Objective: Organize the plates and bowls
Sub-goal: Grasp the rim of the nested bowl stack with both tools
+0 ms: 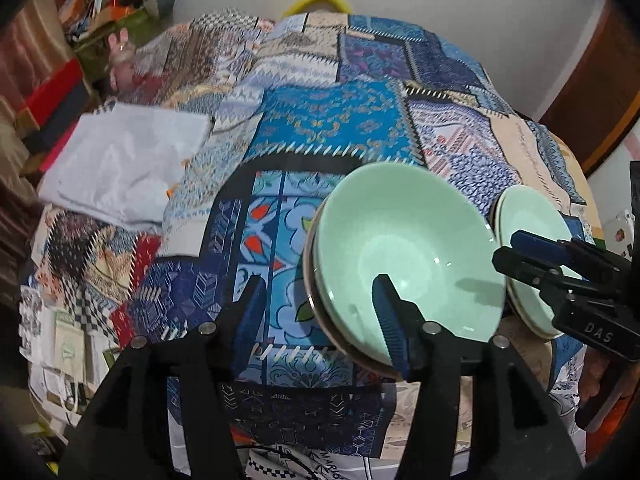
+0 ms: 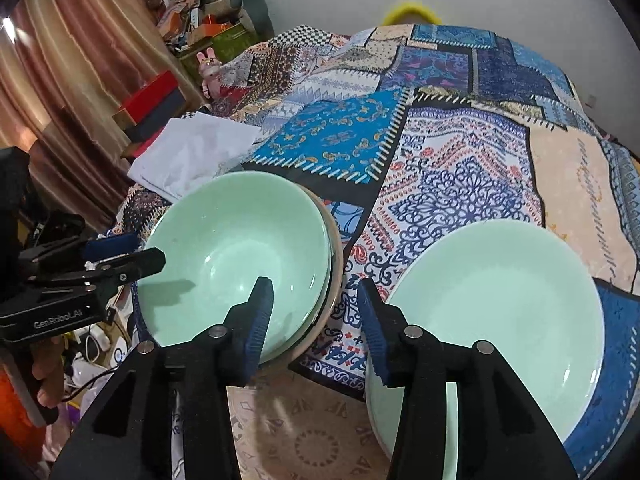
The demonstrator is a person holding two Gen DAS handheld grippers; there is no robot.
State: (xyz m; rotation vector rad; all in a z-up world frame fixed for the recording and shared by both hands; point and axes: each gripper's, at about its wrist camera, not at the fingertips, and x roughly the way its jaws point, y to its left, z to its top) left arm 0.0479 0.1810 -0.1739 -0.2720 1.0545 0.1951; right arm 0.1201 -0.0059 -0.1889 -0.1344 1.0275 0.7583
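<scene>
Even, fairly bright indoor light from overhead. Small glints sit in the mint bowls (image 2: 240, 256), with soft shadows inside. Fisheye bending and dark corners; the left view's far-left patchwork cloth (image 1: 224, 60) is motion-smeared.

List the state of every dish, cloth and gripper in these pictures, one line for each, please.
Stack of green bowls: nested, upright, empty on top.
Green plates: stacked beside the bowls, not touching them, empty.
Left gripper: open; one of its fingers over the bowl stack, holding nothing.
Right gripper: open, holding nothing.
White cloth: lying crumpled on the tablecloth.
</scene>
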